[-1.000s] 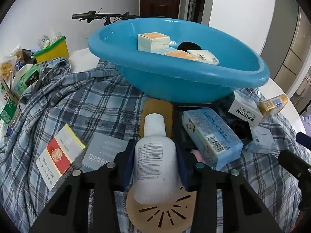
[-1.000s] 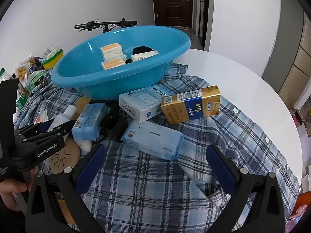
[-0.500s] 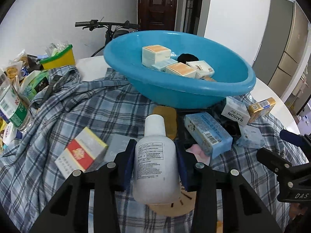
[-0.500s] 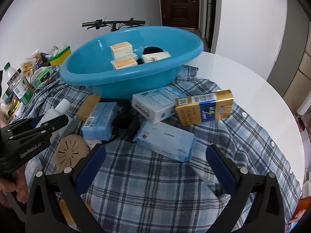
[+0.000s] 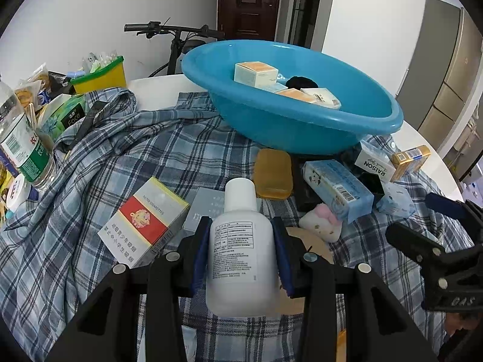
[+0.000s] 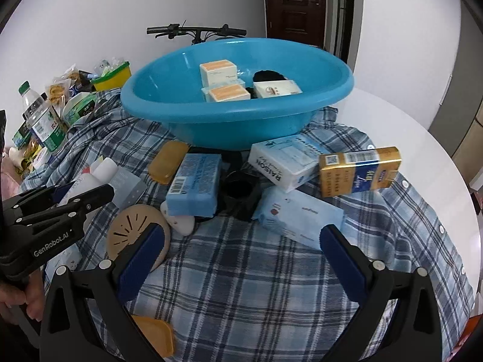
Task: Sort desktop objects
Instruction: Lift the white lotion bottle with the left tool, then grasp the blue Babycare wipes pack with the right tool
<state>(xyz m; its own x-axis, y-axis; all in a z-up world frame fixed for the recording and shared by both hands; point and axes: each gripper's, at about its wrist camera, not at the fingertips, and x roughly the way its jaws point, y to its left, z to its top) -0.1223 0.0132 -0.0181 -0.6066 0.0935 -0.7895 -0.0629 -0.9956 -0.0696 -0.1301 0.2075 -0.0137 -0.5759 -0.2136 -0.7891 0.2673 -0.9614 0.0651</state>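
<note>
**White bottle in our left grip, basin ahead**

We have the left gripper (image 5: pixel 241 250) clenched on the white bottle (image 5: pixel 241 253), its 2 blue pads pressed to the bottle's sides and its cap pointing toward the blue basin (image 5: pixel 302 126). The bottle looks lifted clear of the plaid shirt (image 5: pixel 120 157) that covers the table. We judge the step in hand to be the carry: the pick is done, the drop is not. The basin already holds a few small boxes and something dark, so it reads as the sorting target.

The next move, as we see it, calls for raising the bottle above the basin's near rim, passing over the yellow sponge (image 5: pixel 271 175) and the blue tissue pack (image 5: pixel 338 193) just in front of it, then letting go only once the bottle is over the bowl.

Our right gripper (image 6: pixel 238 256) stands released, jaws wide and nothing between them, above bare plaid near the gold carton (image 6: pixel 359 172).

The left wrist view alone shows the grip itself and the red and white cigarette pack (image 5: pixel 145 220) beside it. The right wrist view alone shows the basin's contents plainly, the tan perforated disc (image 6: pixel 132 232), and the left gripper from the side, where the bottle is mostly hidden.
</note>
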